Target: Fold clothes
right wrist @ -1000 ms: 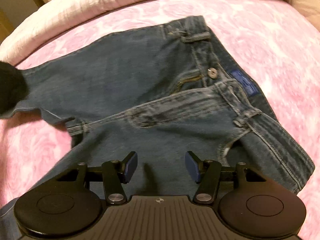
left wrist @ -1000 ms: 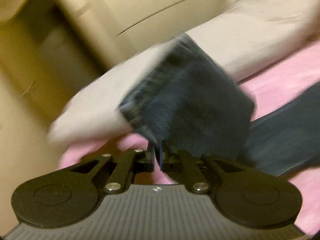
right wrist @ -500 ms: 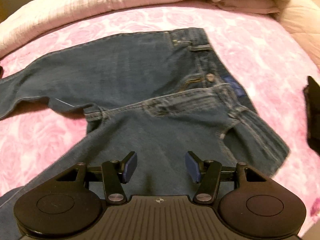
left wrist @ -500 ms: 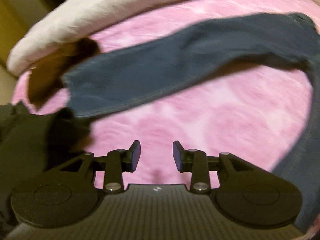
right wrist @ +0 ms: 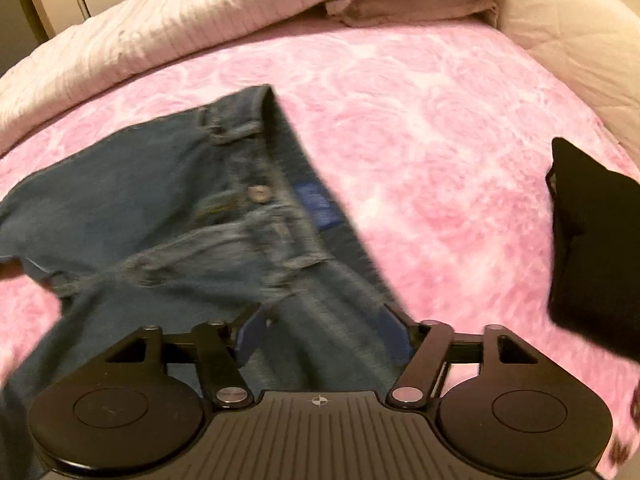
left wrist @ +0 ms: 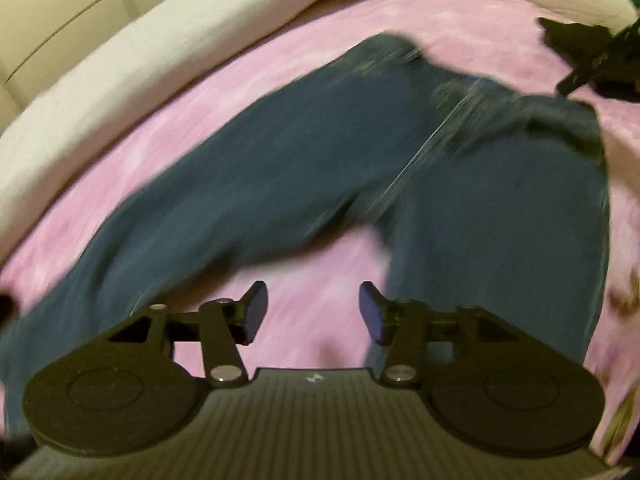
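A pair of blue jeans (left wrist: 360,168) lies spread on the pink bedspread (left wrist: 312,328), legs splayed toward me and waistband far. My left gripper (left wrist: 312,312) is open and empty, over the pink gap between the two legs. In the right wrist view the jeans (right wrist: 168,208) show the waistband, metal button (right wrist: 258,193) and blue label (right wrist: 318,206). My right gripper (right wrist: 324,336) is open wide, with the near waistband corner of the jeans between its fingers. The other gripper shows in the left wrist view (left wrist: 592,60) at the far right.
A folded black garment (right wrist: 592,256) lies on the bedspread to the right. A rolled white duvet (right wrist: 160,28) and folded beige bedding (right wrist: 412,4) run along the far side. Cream cupboards (left wrist: 60,12) stand beyond the bed at the left.
My left gripper let go of the jeans leg, opened, and swung to face the crotch of the jeans. My right gripper moved right along the waistband and opened wider.
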### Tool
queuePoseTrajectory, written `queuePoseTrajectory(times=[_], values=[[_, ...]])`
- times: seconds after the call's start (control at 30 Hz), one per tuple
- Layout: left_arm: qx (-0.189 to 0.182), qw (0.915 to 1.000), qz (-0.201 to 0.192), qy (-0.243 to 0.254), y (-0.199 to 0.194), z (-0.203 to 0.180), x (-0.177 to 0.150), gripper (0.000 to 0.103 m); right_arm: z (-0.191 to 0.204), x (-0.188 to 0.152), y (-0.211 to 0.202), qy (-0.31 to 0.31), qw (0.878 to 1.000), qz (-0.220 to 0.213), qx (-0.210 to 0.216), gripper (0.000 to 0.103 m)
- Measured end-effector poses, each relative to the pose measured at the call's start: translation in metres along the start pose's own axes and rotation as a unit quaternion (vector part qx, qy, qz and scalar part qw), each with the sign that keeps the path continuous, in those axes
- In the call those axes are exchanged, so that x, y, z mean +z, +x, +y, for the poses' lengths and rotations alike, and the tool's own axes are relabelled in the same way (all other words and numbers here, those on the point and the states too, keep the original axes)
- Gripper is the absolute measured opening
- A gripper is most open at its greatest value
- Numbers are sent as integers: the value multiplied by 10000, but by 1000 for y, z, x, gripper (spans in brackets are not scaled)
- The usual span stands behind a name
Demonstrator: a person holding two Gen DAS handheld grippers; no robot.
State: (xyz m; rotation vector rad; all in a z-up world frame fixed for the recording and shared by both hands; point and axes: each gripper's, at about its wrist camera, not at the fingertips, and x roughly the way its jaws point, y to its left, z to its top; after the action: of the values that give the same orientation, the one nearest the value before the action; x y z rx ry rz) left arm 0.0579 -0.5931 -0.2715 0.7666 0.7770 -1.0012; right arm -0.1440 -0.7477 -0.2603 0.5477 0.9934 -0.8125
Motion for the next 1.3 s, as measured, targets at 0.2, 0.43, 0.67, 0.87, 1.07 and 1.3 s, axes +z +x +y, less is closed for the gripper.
queuePoseTrajectory(times=[0.2, 0.43, 0.67, 0.87, 1.07, 1.3], values=[[-364, 9980, -37, 511, 76, -58, 121, 49, -56, -12, 11, -194, 9975, 105, 679, 72], [-532, 9914, 88, 1194, 160, -85, 210, 49, -61, 6, 29, -768, 9793, -41, 1871, 72], [-660, 9878, 195, 1394, 199, -93, 229, 33, -57, 55, 90, -1012, 9635, 27, 2479, 48], [-1036, 9855, 80, 1339, 203, -85, 222, 25, -53, 61, 114, -1142, 9625, 256, 2449, 5], [-1289, 9850, 2, 1147, 187, -73, 216, 26, -56, 89, 92, -1290, 9564, -87, 2620, 0], [-2303, 9664, 203, 1126, 154, -85, 175, 41, -50, 96, 110, -1682, 9501, 270, 2614, 41]])
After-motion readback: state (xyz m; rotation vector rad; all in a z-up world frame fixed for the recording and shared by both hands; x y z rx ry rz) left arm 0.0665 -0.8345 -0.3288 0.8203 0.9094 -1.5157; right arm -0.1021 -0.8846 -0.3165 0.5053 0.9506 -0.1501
